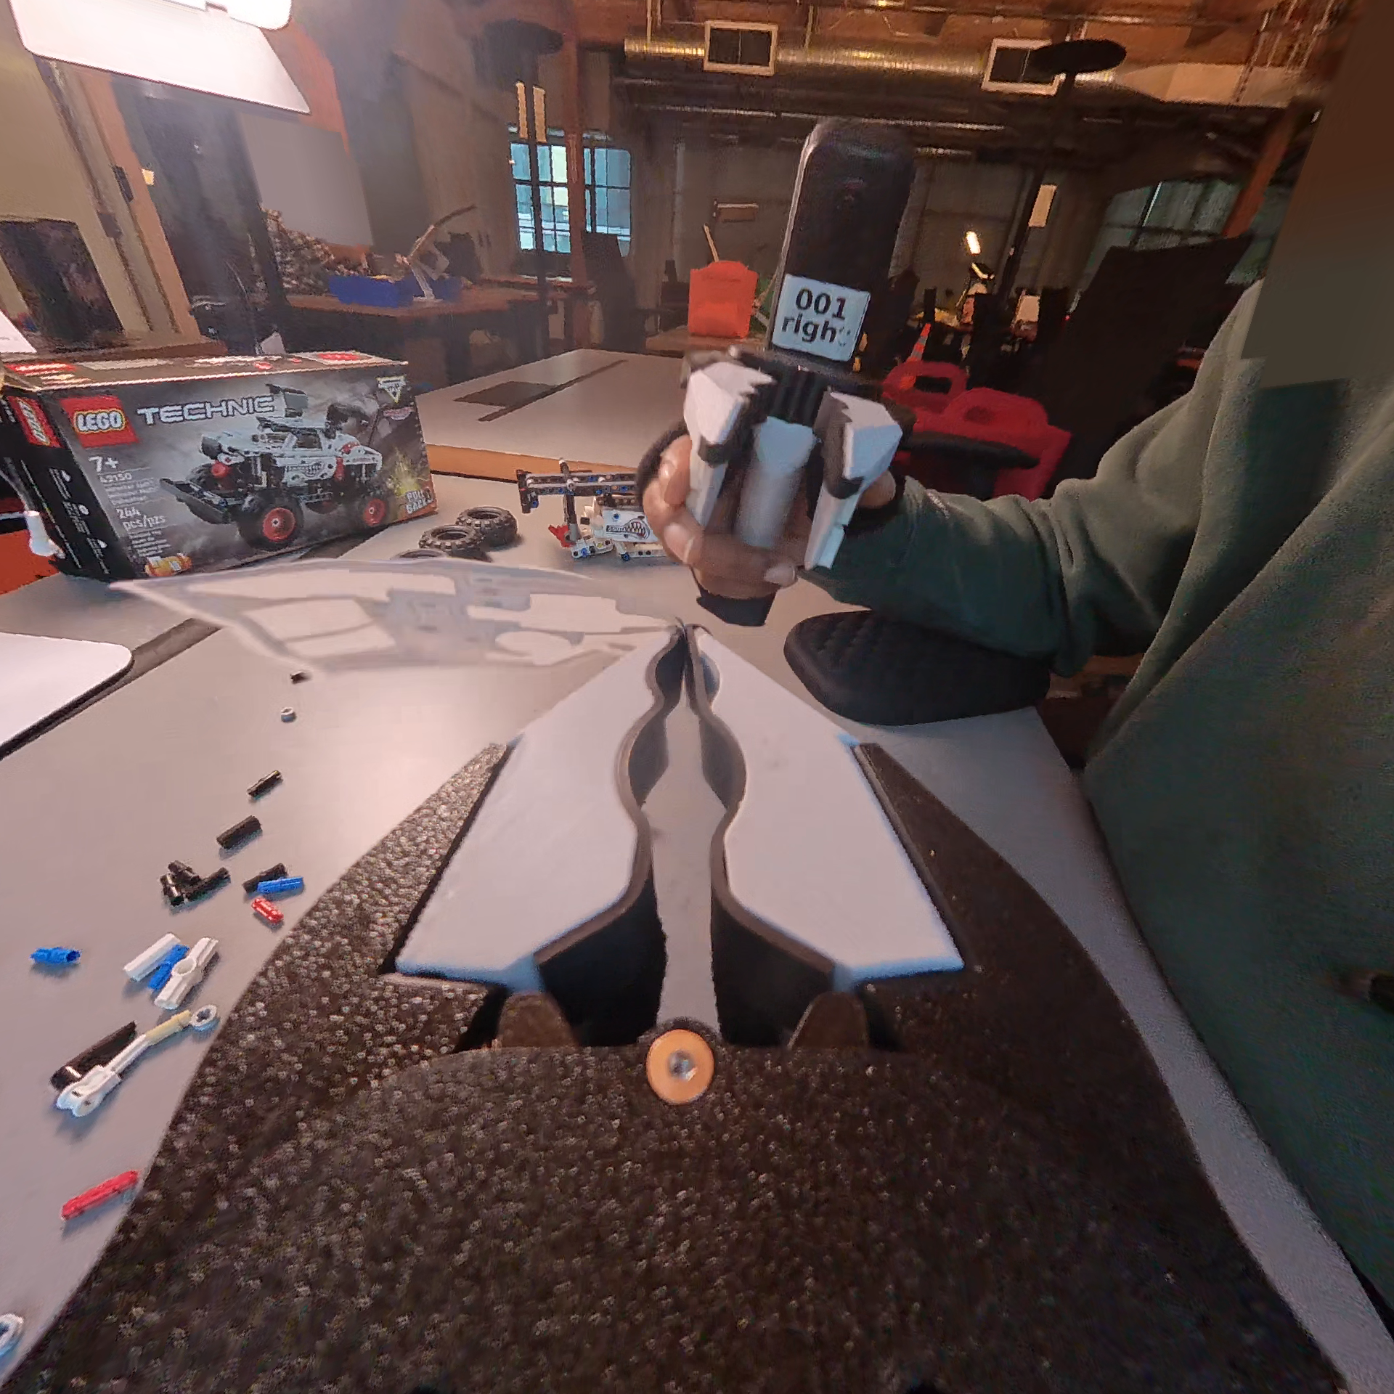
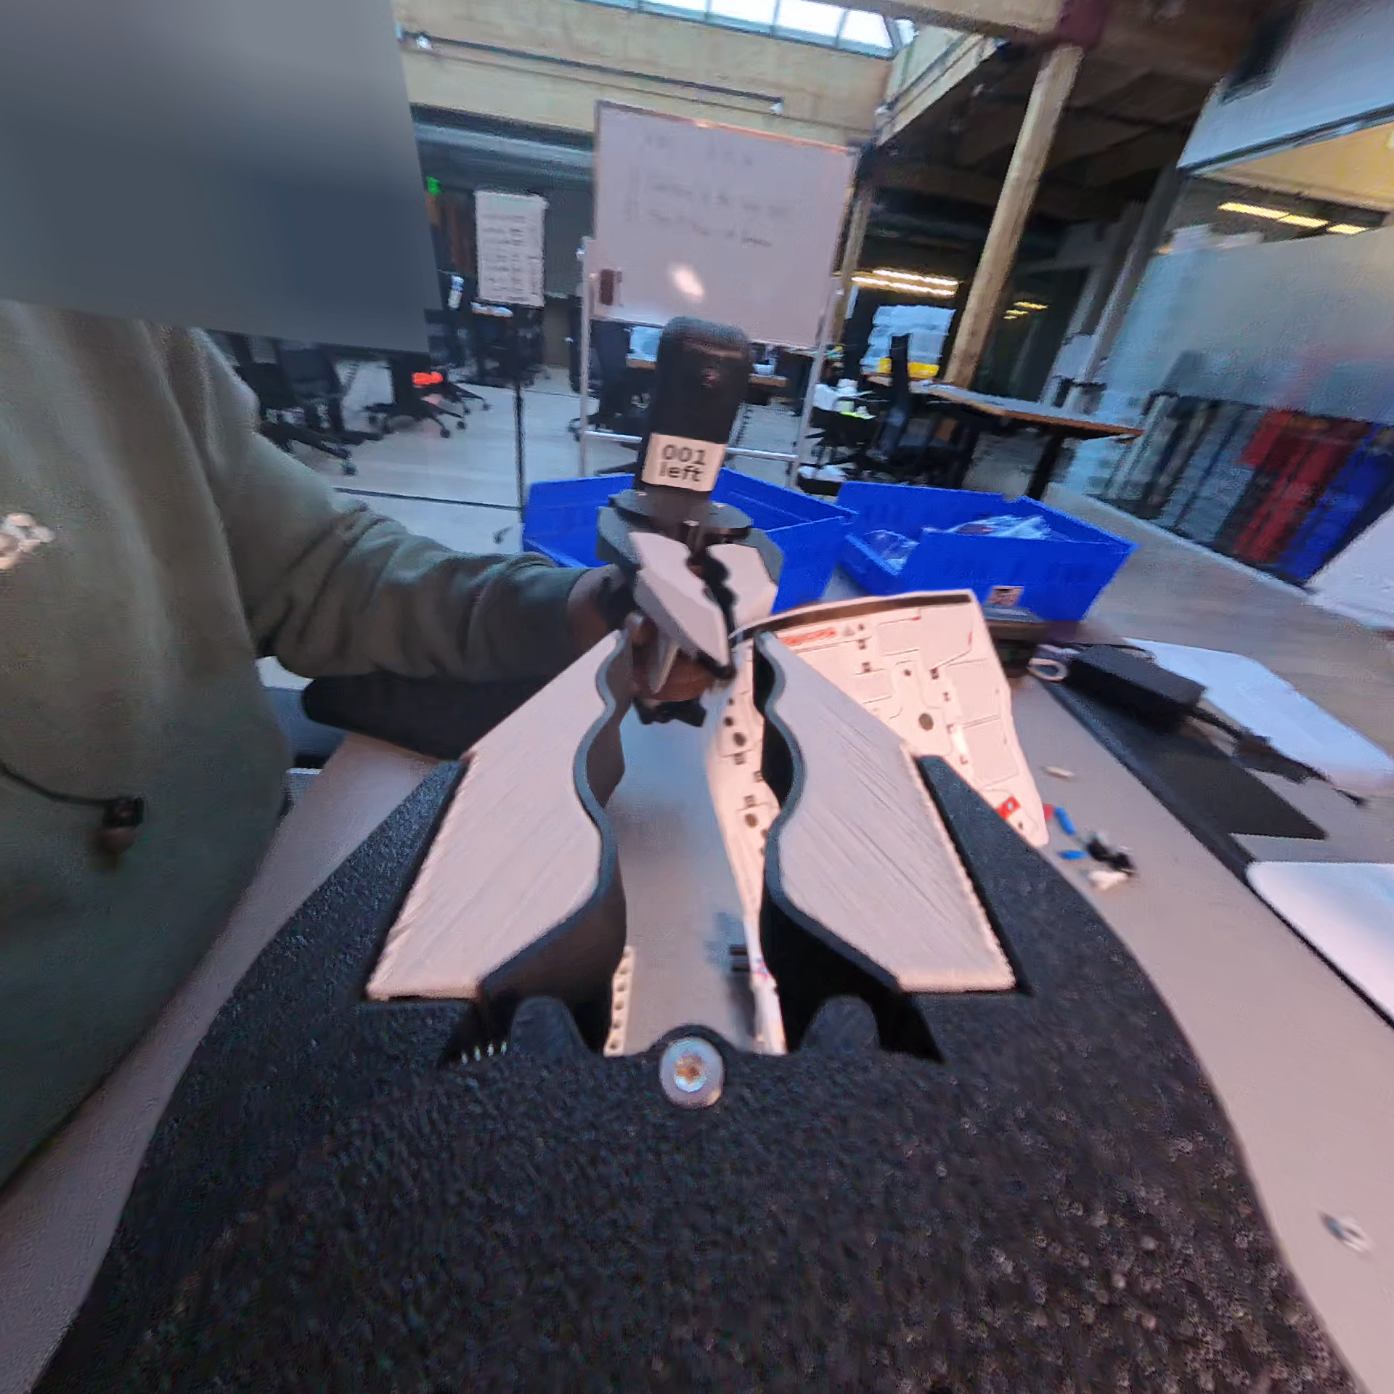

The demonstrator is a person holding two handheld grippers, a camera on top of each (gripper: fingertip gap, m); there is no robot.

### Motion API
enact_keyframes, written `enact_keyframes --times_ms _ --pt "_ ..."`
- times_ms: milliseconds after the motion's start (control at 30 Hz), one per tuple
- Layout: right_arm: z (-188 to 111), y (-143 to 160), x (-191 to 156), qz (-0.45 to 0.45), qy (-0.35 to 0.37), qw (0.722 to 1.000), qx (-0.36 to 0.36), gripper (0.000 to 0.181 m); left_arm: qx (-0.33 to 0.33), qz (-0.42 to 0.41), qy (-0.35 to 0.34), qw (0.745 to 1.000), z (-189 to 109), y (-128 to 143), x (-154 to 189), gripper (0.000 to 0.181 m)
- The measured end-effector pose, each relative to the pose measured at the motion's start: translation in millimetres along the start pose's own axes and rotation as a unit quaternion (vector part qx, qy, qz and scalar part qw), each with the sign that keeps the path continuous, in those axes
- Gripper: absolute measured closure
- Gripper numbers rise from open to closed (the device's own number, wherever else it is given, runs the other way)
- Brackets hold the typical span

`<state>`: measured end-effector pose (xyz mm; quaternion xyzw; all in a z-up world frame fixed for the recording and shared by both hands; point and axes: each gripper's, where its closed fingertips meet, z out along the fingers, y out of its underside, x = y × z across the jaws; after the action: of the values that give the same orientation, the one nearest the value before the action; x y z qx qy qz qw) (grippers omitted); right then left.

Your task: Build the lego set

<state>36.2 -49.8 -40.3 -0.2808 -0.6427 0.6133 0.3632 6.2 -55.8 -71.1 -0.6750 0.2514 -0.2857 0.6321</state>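
My left gripper [image 1: 683,627] is shut on the corner of a thin white sticker sheet [image 1: 377,611], which it holds above the grey table [image 1: 422,724]. In the right wrist view the sheet [image 2: 913,679] shows printed outlines and red marks. It runs down between my right gripper's fingers, close along the inner side of the right finger. My right gripper [image 2: 690,645] is open and faces the left gripper [image 2: 720,649], whose tip pinches the sheet's top corner. In the left wrist view the right gripper [image 1: 781,468] is raised in a person's hand.
The set's box [image 1: 219,460], black tyres [image 1: 468,535] and a partly built model [image 1: 596,513] stand at the far side. Loose small pieces [image 1: 188,958] lie at the left. A black pad [image 1: 905,664] lies under the green sleeve. Blue bins [image 2: 981,551] stand beyond the table. My hands' fingertips stand some 5 cm from each other.
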Motion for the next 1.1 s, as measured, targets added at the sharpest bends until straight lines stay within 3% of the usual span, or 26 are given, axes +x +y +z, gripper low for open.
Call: enact_keyframes --times_ms 100,200,433,700,1100 --pt "10.2 12.7 6.5 -0.094 0.056 0.992 -0.065 0.15 -0.024 0.024 0.0 0.999 7.7 4.9 6.1 0.181" --pt "23.7 39.9 -5.9 -0.17 0.043 0.975 -0.136 0.146 -0.062 0.062 -0.003 0.996 15.7 15.6 11.8 0.181" --pt "25.5 71.9 -16.7 -0.149 -0.008 0.97 -0.194 0.144 -0.14 0.164 0.01 0.976 20.1 41.1 26.2 0.181" --pt "24.8 67.8 -22.4 -0.062 -0.04 0.985 -0.156 0.161 -0.146 0.2 0.004 0.969 20.5 41.6 29.4 0.181" --pt "21.8 54.3 -19.4 -0.049 -0.036 0.992 -0.115 0.167 -0.132 0.177 -0.008 0.975 18.2 30.4 29.2 0.181"
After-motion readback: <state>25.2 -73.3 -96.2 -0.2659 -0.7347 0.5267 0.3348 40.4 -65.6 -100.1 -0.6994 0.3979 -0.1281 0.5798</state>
